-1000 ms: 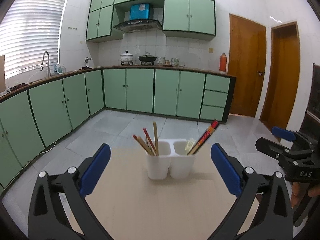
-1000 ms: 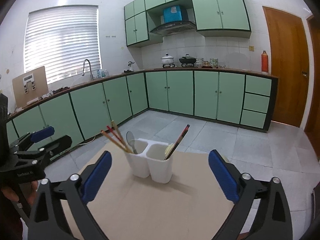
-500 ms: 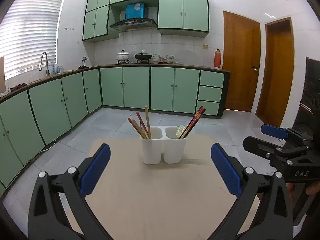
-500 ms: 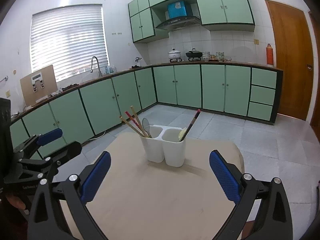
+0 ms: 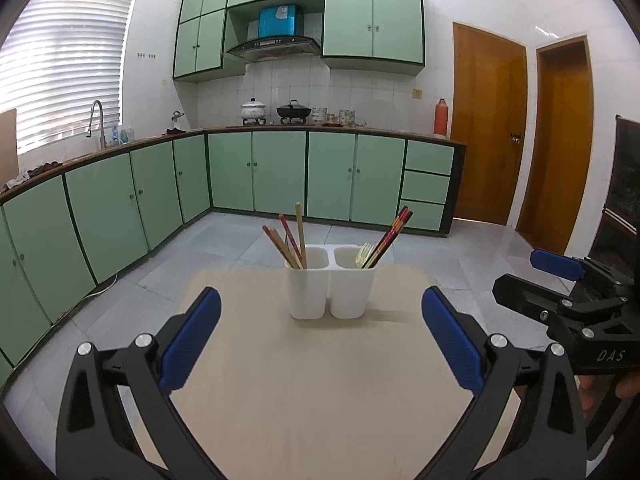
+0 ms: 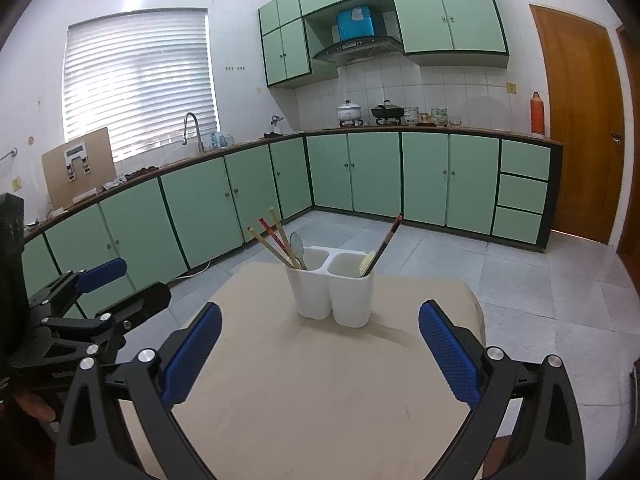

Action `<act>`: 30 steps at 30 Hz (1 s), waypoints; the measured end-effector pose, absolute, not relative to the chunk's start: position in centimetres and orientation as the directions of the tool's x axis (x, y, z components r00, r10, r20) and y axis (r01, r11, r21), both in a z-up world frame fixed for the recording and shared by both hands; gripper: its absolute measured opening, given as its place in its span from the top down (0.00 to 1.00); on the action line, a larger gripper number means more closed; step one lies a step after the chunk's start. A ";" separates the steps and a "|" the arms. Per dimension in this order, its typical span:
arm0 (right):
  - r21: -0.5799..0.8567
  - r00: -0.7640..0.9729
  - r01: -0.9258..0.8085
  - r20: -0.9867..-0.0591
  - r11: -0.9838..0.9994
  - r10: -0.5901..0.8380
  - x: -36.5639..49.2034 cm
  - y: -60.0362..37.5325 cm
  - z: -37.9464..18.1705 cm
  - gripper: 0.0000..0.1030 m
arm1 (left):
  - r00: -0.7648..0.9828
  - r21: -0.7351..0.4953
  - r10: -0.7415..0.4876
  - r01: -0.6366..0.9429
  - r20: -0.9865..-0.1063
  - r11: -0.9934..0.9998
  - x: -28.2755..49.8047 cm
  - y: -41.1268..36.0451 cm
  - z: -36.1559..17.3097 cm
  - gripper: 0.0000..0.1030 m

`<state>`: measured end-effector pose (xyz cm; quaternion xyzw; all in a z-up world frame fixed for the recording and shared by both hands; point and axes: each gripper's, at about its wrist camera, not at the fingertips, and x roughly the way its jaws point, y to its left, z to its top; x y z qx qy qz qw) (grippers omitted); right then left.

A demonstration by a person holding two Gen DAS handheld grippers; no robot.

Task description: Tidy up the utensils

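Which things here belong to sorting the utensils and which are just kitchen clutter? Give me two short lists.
Job:
white two-cup holder
wooden and red chopsticks, left cup
dark red chopsticks, right cup
pale yellow fork, right cup
metal spoon, left cup
left gripper, open
right gripper, open

Lying about:
white pot
black wok
orange flask
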<state>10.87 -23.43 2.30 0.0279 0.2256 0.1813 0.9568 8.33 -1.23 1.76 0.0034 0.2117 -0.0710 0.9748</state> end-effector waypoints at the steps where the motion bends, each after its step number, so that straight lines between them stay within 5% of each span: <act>1: 0.137 0.830 -0.333 -0.426 0.933 0.359 10.9 -23.4 2.2 0.06 | 0.898 -0.023 -0.137 0.140 -0.417 0.990 8.4 -1.2 1.7 0.05; 30: 0.144 0.816 -0.328 -0.454 0.934 0.357 12.2 -23.4 1.6 0.06 | 0.885 -0.040 -0.134 0.130 -0.445 0.991 9.1 -0.9 0.6 0.05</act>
